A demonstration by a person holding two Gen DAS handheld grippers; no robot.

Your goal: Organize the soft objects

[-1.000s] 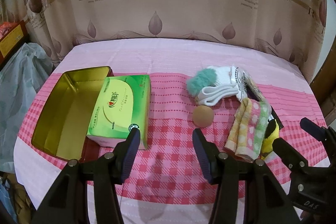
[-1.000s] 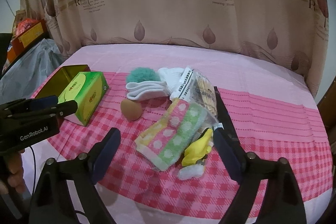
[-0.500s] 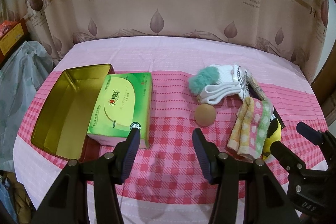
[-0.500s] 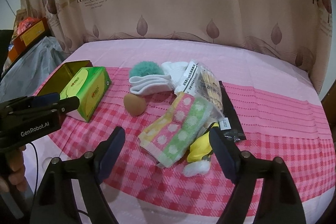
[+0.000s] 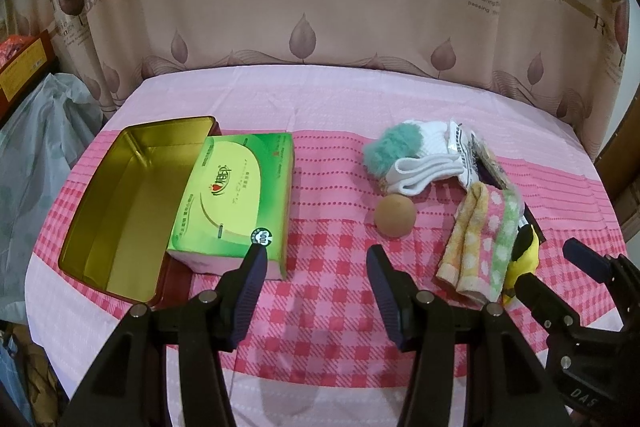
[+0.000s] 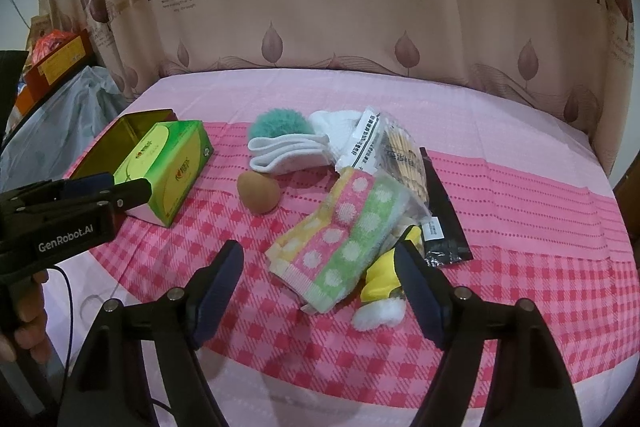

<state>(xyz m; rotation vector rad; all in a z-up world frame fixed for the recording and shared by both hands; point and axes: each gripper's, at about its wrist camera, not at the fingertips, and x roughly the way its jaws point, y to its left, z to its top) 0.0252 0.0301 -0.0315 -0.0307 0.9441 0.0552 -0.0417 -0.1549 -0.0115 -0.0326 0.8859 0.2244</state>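
Right gripper (image 6: 318,261), jaws just narrowing but apart and empty, frames the polka-dot towel (image 6: 340,239) for pickup; left gripper (image 5: 316,265) waits spread, empty, near the tin (image 5: 96,203).

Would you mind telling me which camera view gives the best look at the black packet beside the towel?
The right wrist view: the black packet lies there in nearly full length, white label visible, right of the polka-dot towel. In the left wrist view, only a thin dark sliver shows behind the towel.

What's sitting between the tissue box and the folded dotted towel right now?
Only the tan egg-shaped sponge, on bare checked cloth between the tissue box and the dotted towel. Right wrist view shows it best.
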